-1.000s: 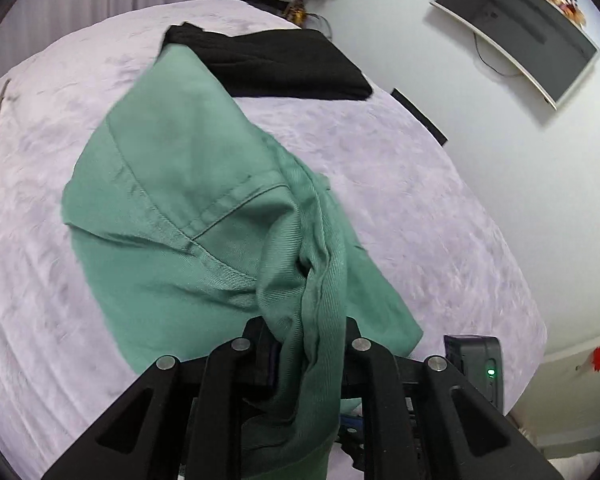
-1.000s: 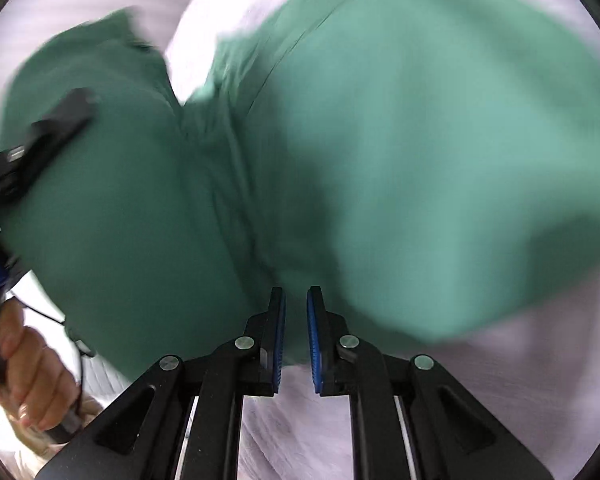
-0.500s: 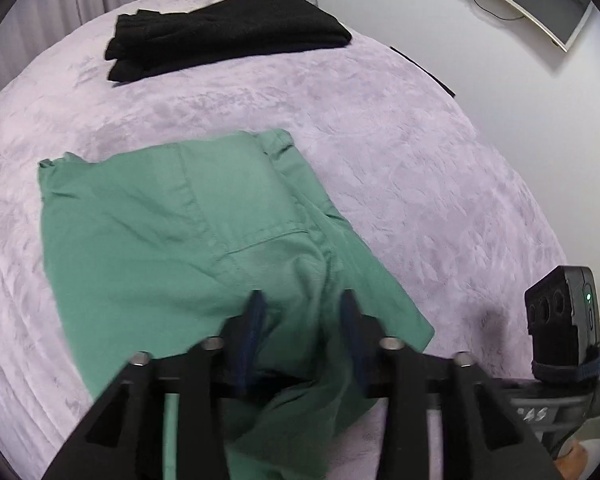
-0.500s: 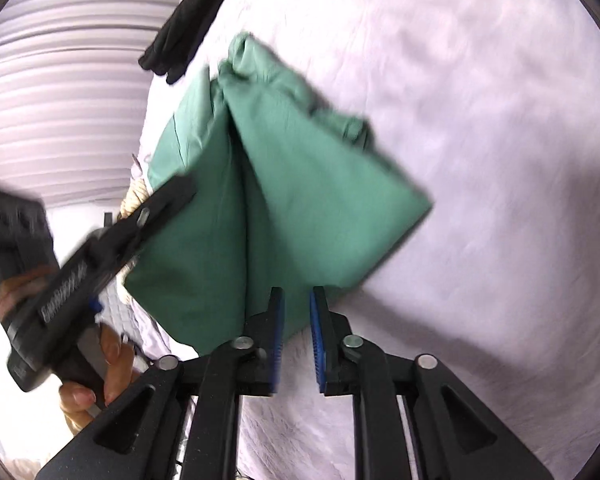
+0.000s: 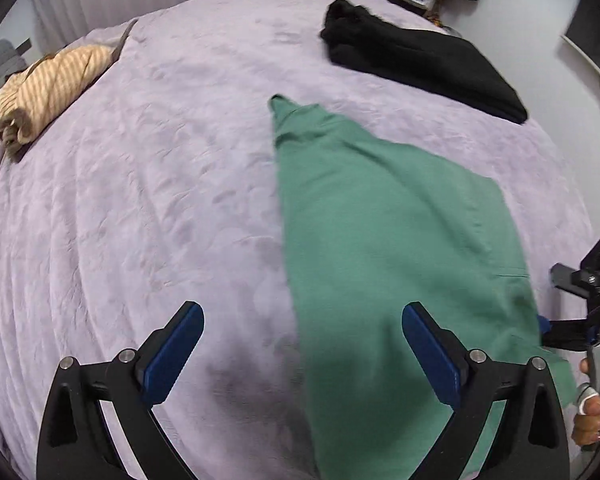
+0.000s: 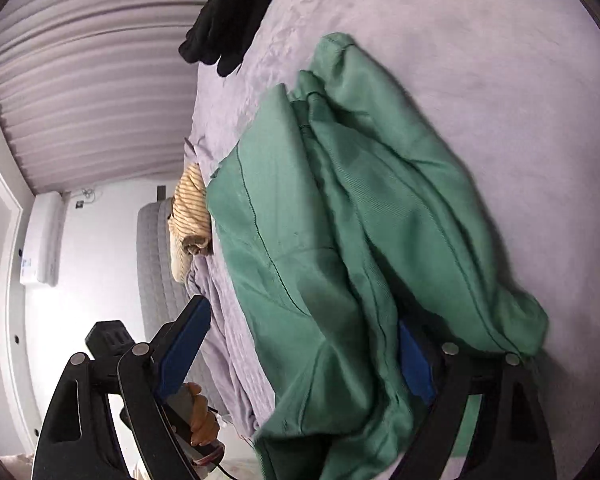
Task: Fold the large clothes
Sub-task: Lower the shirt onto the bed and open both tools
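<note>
- The left gripper has just been opening and now stands wide, nothing pinched; a second ago it was clamped on a bunch of green cloth. Its right finger overlaps the garment's edge in the picture, its left finger hangs over bare bedspread.
- The right gripper has likewise just been opening from near shut. Cloth lies between and over its jaws, hiding part of the right one; the pads seem not to press it, though the drape makes that hard to confirm.
- The green garment, bunched and partly lifted a second ago, now lies released on the lilac bedspread as a long folded strip, narrow end pointing toward the black pile. In the right wrist view its near end is still rumpled in layers.
- Striped clothes sit well apart at the far left edge.
- Judgement: one fold has been laid down; both grippers are free to regrip for the next fold or to smooth the rumpled end.
</note>
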### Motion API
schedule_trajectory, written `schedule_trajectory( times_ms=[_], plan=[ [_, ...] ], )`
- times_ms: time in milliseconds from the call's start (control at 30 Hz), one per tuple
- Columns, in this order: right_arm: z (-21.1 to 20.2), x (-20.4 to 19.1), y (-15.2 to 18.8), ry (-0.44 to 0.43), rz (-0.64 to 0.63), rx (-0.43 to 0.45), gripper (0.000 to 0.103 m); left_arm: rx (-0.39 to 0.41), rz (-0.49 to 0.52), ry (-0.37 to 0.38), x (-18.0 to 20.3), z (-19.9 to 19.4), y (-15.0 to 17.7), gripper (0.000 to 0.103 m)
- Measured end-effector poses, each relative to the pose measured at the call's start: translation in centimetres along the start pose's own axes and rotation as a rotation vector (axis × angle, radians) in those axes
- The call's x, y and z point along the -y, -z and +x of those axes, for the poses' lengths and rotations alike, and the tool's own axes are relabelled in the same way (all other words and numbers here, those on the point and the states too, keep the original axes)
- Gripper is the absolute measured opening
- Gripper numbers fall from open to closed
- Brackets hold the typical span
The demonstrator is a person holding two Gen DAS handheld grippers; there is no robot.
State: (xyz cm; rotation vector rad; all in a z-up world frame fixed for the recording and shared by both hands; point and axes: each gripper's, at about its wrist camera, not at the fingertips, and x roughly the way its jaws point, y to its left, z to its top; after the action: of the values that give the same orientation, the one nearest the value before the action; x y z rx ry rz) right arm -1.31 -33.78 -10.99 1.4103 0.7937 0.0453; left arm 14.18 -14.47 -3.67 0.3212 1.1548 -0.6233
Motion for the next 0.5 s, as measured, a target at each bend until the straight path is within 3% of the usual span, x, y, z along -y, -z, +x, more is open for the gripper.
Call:
schedule_trajectory(
  times_ms=[133, 200, 233, 267, 433, 500],
  plan=[
    [2.9, -2.4, -2.6, 0.057, -0.073, -0.034, 0.088, -0.017, -0.103, -0.022, -3.3, 2.3, 0.0, 0.100],
    [3.6, -3.1, -2.9, 0.122, -0.112, -0.061, 0.065, -0.012, -0.127, -0.034, -4.0, 3.0, -0.4, 0.100],
    [3.9, -3.6, -3.1, 0.166, -0.140, -0.069, 0.022, -0.005, -0.126, -0.040, -4.1, 3.2, -0.8, 0.100],
    [4.3, -4.6, -3.2, 0.223, -0.183, -0.076, 0.009, -0.001, -0.122, -0.043, -4.1, 3.5, -1.3, 0.100],
    [-0.2, -8.9, -2.3, 0.164, -0.349, 0.021, 0.008, 0.018, -0.068, -0.010, -1.8, 4.0, -2.9, 0.100],
    [-1.8, -8.9, -2.8, 0.191, -0.360, 0.060, 0.008, 0.022, -0.038, 0.004, 0.0, 4.3, -3.2, 0.100]
  ],
)
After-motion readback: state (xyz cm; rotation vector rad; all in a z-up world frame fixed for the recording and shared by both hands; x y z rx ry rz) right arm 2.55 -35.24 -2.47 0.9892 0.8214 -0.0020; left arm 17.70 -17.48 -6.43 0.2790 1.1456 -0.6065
